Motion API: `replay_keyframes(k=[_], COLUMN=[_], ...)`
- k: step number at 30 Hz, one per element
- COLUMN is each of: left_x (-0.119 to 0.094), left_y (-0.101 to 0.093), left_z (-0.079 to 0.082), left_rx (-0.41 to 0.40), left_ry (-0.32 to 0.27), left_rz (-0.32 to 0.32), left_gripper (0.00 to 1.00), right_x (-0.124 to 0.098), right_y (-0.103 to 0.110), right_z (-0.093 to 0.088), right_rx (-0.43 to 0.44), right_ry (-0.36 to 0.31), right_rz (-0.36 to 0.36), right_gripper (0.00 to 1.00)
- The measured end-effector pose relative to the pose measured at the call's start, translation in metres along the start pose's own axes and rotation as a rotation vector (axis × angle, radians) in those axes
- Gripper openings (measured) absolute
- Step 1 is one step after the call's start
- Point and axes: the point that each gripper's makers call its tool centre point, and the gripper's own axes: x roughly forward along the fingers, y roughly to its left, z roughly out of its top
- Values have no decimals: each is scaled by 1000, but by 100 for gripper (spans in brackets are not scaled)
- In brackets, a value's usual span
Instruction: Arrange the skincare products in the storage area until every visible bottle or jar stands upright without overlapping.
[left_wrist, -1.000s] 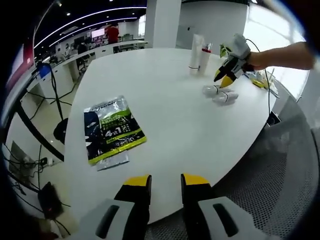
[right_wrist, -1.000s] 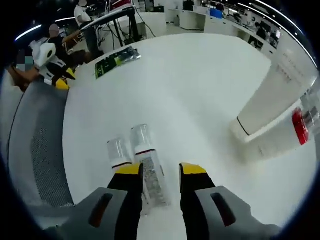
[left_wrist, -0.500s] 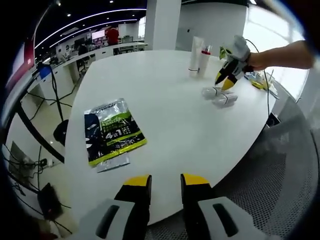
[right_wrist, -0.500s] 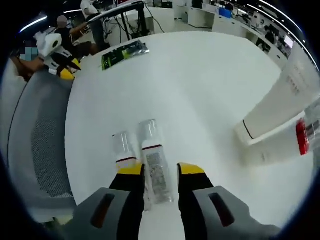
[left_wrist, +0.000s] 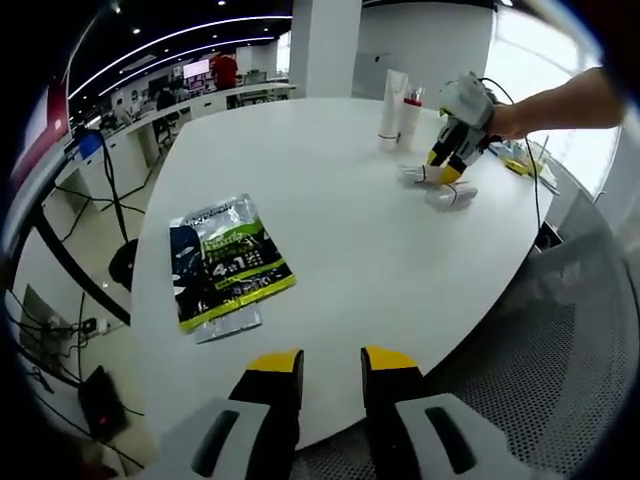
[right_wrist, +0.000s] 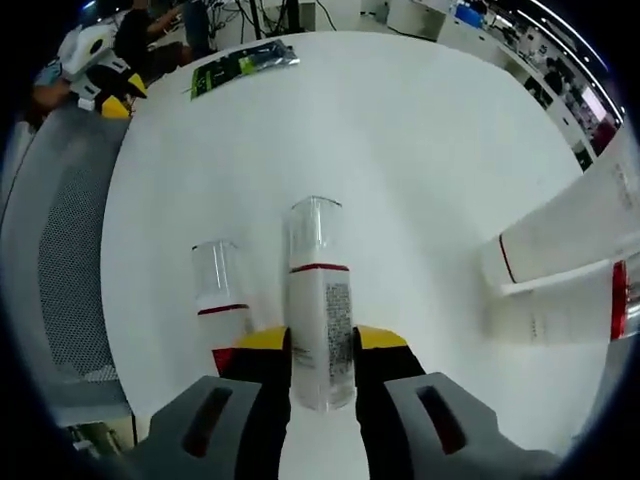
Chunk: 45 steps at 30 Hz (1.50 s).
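**A:** Open office, big round white tabletop (left_wrist: 330, 250). Which step is it?

**B:** Looks like the pick-up. The right gripper (right_wrist: 320, 345) has its fingers around a clear bottle (right_wrist: 320, 300) lying flat, touching both sides, so gripping it. A second clear bottle (right_wrist: 218, 305) lies just beside it.

**A:** Next?

**B:** Probably lift and tip it upright, clear of the neighbour. Two white tubes (right_wrist: 570, 245) already stand nearby.

**A:** And the left gripper (left_wrist: 330, 365)?

**B:** Fingers slightly apart, holding nothing, at the near edge. A green sachet (left_wrist: 227, 262) lies well apart.
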Motion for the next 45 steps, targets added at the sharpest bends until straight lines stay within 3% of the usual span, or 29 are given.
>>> replay_keyframes(k=[2, 5, 7, 10, 12, 17, 21, 26, 31, 38, 41, 45], left_x=[1, 2, 2, 3, 2, -5, -19, -38, -59, -89, -99, -111], left_y=[0, 0, 0, 1, 3, -2, -8, -16, -22, -39, -47, -65], left_z=[-3, -4, -4, -3, -1, 17, 33, 55, 71, 85, 93, 112], left_rx=[-3, 5, 4, 1, -17, -155, -177, -123, -137, -135, -131, -203], left_ry=[21, 29, 25, 21, 13, -103, -184, -281, -365, -470, -516, -616], left_rz=[2, 1, -2, 1, 3, -59, -99, -123, -134, -157, -172, -281], left_gripper=[24, 24, 24, 24, 24, 25, 26, 28, 28, 28, 28, 27], right_x=[1, 2, -1, -13, -26, -64, -89, -112, -141, -165, -168, -180], right_y=[-1, -7, -19, -30, -33, -25, 0, 42, 86, 125, 136, 155], right_z=[8, 11, 12, 29, 35, 70, 104, 142, 175, 192, 193, 199], right_rx=[82, 54, 92, 190, 146, 120, 124, 163, 242, 325, 336, 400], right_ry=[-51, -55, -43, -157, -157, -277, -405, -567, -746, -891, -912, -1006], right_rz=[15, 12, -62, -139, -192, -275, -283, -251, -201, -142, -120, -61], right_gripper=[22, 20, 20, 20, 20, 20, 20, 20, 20, 20, 20, 20])
